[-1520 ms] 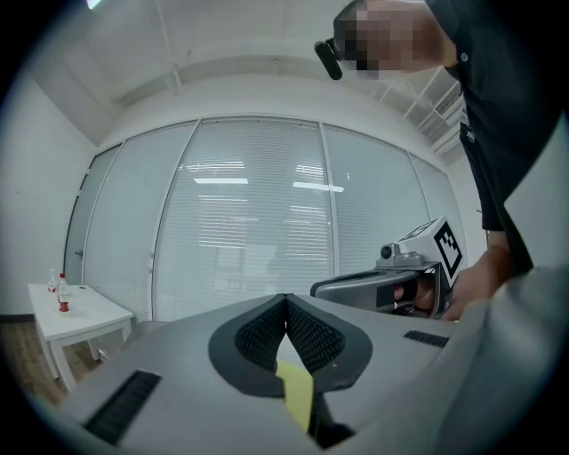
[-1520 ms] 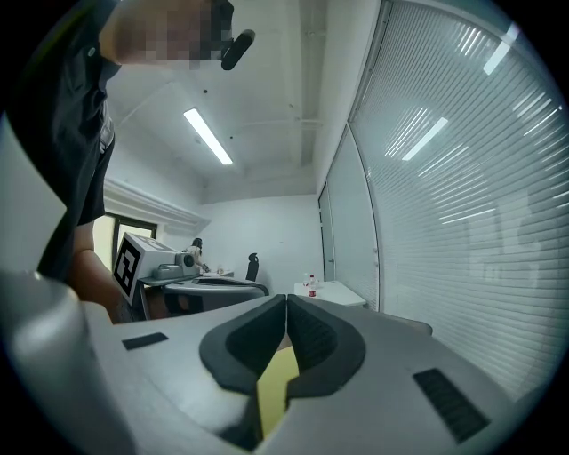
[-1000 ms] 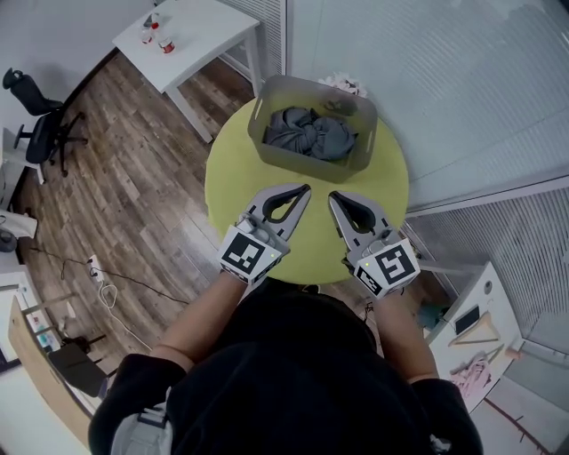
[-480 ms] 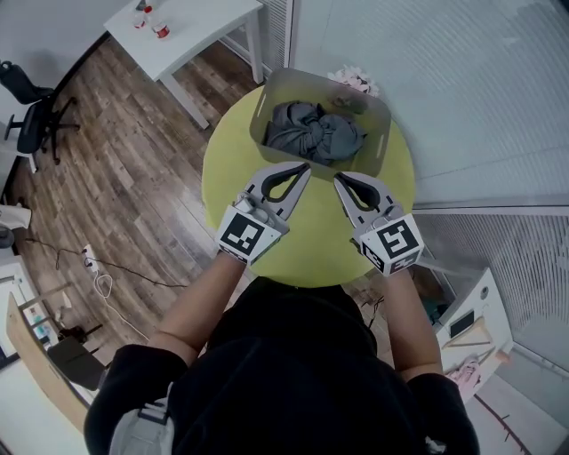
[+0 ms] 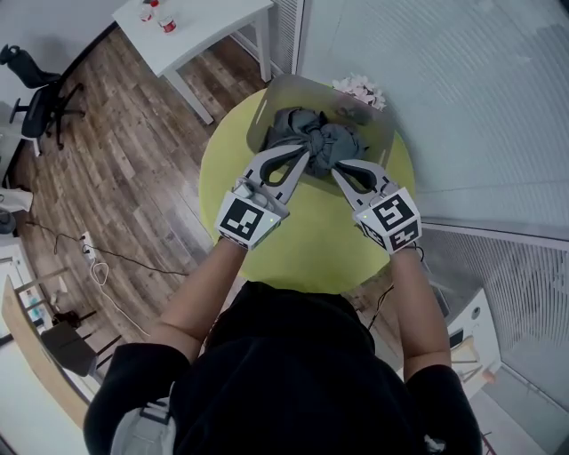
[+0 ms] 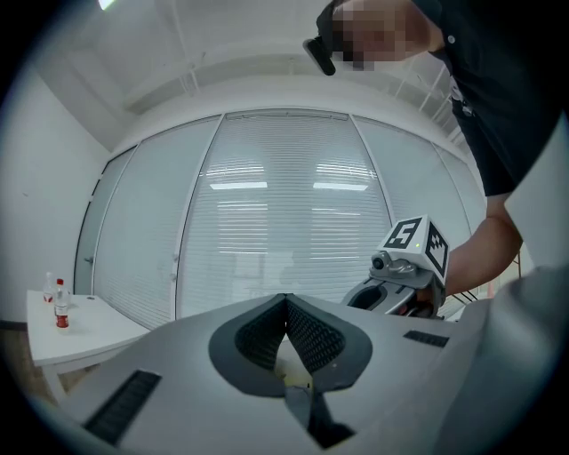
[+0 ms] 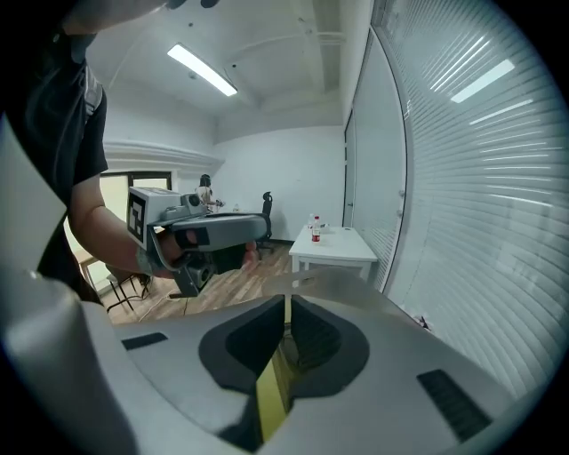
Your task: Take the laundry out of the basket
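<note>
A grey plastic basket (image 5: pixel 265 114) stands at the far side of a round yellow-green table (image 5: pixel 302 244). A bundle of dark grey laundry (image 5: pixel 317 135) lies knotted inside it. My left gripper (image 5: pixel 307 155) is shut and empty, its tips at the basket's near rim, over the edge of the cloth. My right gripper (image 5: pixel 335 166) is shut too, just right of it, tips at the same rim. In the left gripper view the jaws (image 6: pixel 286 300) meet with nothing between them, and the right gripper (image 6: pixel 406 271) shows beside them. The right gripper view shows its shut jaws (image 7: pixel 286 302).
A white side table (image 5: pixel 209 27) with small bottles (image 5: pixel 165 21) stands far left on the wood floor. An office chair (image 5: pixel 37 98) is at the left edge. Something white and crumpled (image 5: pixel 360 86) lies behind the basket. Window blinds (image 5: pixel 480 98) run along the right.
Both grippers have moved forward across the table, from well short of the basket to its near rim. They stay shut and empty.
</note>
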A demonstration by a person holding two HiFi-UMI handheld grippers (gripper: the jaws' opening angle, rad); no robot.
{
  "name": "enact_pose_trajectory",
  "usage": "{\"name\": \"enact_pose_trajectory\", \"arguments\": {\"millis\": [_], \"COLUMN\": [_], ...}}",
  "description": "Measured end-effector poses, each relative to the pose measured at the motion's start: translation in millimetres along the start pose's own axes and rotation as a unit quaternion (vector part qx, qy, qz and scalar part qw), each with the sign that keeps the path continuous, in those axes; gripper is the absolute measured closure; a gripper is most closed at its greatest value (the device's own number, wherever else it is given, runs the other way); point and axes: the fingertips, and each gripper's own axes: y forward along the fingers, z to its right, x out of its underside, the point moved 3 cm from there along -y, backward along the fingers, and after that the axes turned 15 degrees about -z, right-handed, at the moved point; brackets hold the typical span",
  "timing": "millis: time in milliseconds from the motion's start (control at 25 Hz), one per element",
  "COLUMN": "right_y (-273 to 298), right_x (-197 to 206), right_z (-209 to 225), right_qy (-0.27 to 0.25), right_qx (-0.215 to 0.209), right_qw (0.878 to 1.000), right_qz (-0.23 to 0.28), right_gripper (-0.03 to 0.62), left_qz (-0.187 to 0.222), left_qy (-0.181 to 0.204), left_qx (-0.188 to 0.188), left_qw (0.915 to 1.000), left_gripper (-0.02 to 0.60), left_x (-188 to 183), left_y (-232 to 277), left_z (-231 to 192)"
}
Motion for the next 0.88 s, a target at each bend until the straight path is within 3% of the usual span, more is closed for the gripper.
{"name": "enact_pose_trajectory", "arguments": {"millis": [400, 680, 880], "right_y": [41, 85, 120], "right_x": [2, 20, 37], "right_z": [45, 64, 76], "right_qy": [-0.058, -0.106, -0.141], "right_qx": [-0.015, -0.026, -0.043], "right_qw": [0.996, 0.986, 0.973], "right_qz": [-0.065, -0.128, -0.180], "right_gripper": [0.566, 0.562, 0.494], "left_qz": [-0.003, -0.007, -0.008], "left_qy": [0.038, 0.056, 0.055], "left_qx": [-0.016, -0.005, -0.004], "left_qw": [0.9991, 0.9984, 0.9984], "left_gripper": [0.572, 0.572, 0.572], "left_x": [-5, 7, 13], "left_y": [52, 84, 103], "left_z": [-40, -61, -74]}}
